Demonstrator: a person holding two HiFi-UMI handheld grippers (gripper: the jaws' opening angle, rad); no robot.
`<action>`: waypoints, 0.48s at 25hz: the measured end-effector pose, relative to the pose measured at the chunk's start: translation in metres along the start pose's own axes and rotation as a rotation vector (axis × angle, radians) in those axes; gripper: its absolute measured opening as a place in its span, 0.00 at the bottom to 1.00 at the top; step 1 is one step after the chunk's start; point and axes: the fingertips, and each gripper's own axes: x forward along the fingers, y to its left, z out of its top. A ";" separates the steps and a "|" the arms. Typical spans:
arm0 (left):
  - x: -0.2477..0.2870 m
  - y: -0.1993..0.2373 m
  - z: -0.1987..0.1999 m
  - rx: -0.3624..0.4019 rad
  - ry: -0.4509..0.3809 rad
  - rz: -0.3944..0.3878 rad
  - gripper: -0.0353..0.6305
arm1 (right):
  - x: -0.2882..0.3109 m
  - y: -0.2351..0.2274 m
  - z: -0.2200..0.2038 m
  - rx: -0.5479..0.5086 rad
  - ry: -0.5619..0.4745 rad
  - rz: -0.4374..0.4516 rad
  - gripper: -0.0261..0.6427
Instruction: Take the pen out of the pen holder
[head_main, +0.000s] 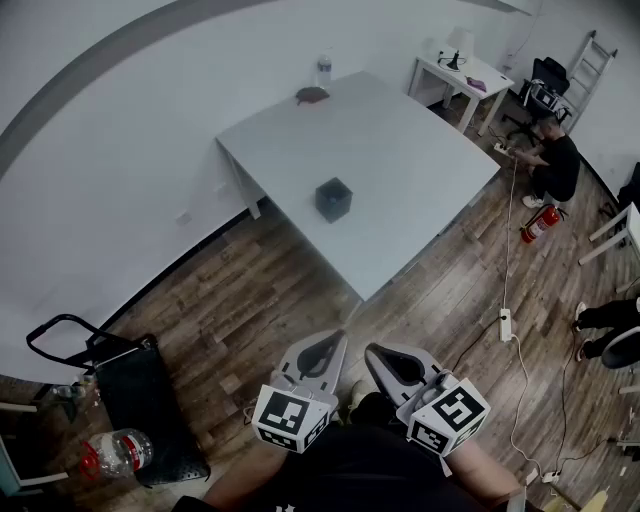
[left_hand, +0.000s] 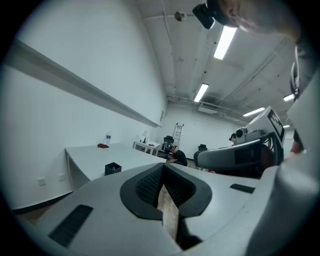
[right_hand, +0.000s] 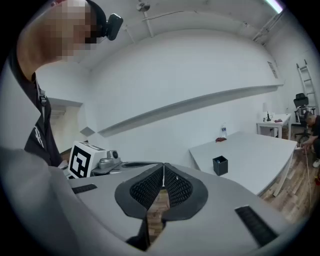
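A small black square pen holder stands on the white table, well beyond both grippers; it shows small in the left gripper view as the pen holder and in the right gripper view as the pen holder. A bluish pen tip shows inside it. My left gripper and right gripper are held close to my body above the wooden floor, side by side, far short of the table. Both have their jaws shut with nothing between them: left gripper, right gripper.
A water bottle and a dark red object lie at the table's far end. A person crouches at right by a fire extinguisher and cables. A black cart stands at left. A second desk is at back.
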 end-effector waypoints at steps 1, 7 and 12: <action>0.004 0.003 0.001 0.002 -0.002 0.000 0.06 | 0.004 -0.004 0.001 0.000 -0.001 -0.001 0.06; 0.027 0.023 0.005 0.012 0.003 0.008 0.06 | 0.029 -0.026 0.005 0.004 -0.002 0.016 0.06; 0.053 0.045 0.012 0.032 0.017 0.038 0.06 | 0.059 -0.051 0.018 0.008 -0.012 0.060 0.06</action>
